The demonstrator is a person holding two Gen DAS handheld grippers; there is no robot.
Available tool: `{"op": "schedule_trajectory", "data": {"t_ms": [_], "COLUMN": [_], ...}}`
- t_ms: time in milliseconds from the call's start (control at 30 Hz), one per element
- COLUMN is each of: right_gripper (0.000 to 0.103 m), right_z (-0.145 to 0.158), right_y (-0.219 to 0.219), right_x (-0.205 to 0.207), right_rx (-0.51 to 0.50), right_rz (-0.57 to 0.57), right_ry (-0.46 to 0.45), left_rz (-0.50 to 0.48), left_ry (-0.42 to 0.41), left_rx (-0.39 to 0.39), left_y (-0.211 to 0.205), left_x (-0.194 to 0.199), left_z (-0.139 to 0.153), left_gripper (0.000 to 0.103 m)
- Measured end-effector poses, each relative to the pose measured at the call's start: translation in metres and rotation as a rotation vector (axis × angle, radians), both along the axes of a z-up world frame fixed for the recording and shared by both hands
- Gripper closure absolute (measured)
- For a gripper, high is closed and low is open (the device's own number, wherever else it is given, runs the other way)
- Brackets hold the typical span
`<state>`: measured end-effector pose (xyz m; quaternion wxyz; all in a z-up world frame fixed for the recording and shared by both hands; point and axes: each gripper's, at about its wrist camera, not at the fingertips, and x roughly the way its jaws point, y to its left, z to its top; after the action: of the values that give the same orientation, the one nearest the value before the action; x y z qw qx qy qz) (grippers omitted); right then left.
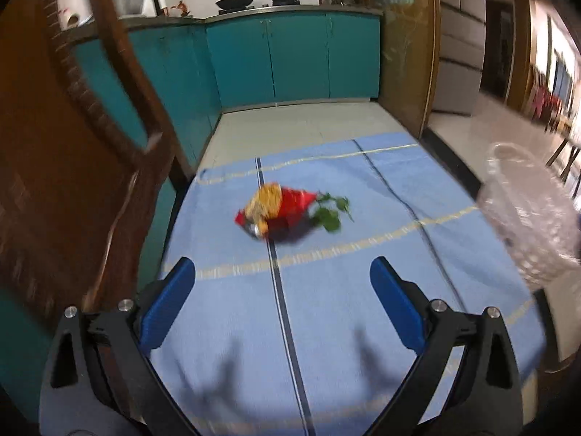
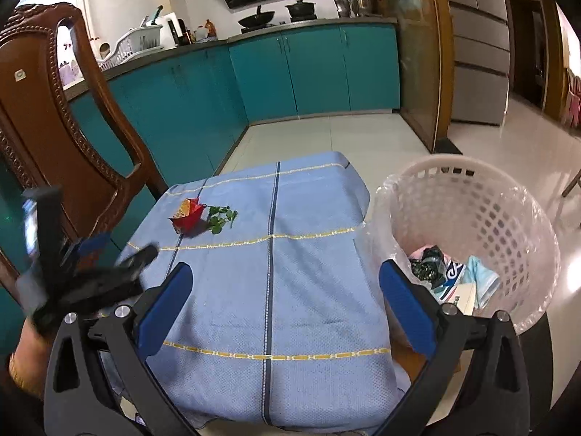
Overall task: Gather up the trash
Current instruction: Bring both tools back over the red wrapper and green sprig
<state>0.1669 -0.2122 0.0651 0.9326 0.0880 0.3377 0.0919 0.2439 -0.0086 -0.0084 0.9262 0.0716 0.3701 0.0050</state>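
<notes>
A crumpled red and orange snack wrapper (image 1: 277, 212) lies on the blue tablecloth (image 1: 326, 309), with a green leafy sprig (image 1: 330, 212) touching its right side. My left gripper (image 1: 283, 272) is open, empty, a short way in front of them. In the right wrist view the same wrapper (image 2: 189, 216) and sprig (image 2: 219, 219) lie far left on the cloth. My right gripper (image 2: 287, 272) is open and empty, over the table's near right part. The left gripper (image 2: 109, 265) shows blurred at the left. A white mesh bin (image 2: 468, 225) with a clear liner stands right of the table, holding several wrappers.
A carved wooden chair (image 2: 54, 127) stands at the table's left side. The bin (image 1: 526, 218) appears blurred at the right of the left wrist view. Teal kitchen cabinets (image 2: 308, 69) line the back, with tiled floor (image 2: 326, 134) between them and the table.
</notes>
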Motion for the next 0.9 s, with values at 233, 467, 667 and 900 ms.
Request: {"op": "schedule_trajectory", "data": {"t_ms": [233,467,667,900], "right_gripper": [0.003,0.003,0.003,0.003], "right_z": [-0.006,-0.007,-0.016,-0.04], "right_y": [-0.002,0.011,0.033,0.058], "right_x": [0.007,0.008,0.016,0.037], "right_rx": [0.009,0.004,-0.036,-0.035], "right_rz": [0.006,0.044,0.085,0.111], "right_ry": [0.025,0.031,0.037,0.088], "left_rz": [-0.02,0.014,-0.016,0.083], "left_ry": [0.096,0.198,0.034,0.041], "left_rx": [0.118,-0.042,-0.266,-0.183], "left_y": [-0.011,0.018,0.045,0.056], "left_x": [0.082,0.092,0.02,0.025], "left_z": [-0.032,-0.049,0.008,0.001], "left_gripper": [0.029,0.102,0.102,0.013]}}
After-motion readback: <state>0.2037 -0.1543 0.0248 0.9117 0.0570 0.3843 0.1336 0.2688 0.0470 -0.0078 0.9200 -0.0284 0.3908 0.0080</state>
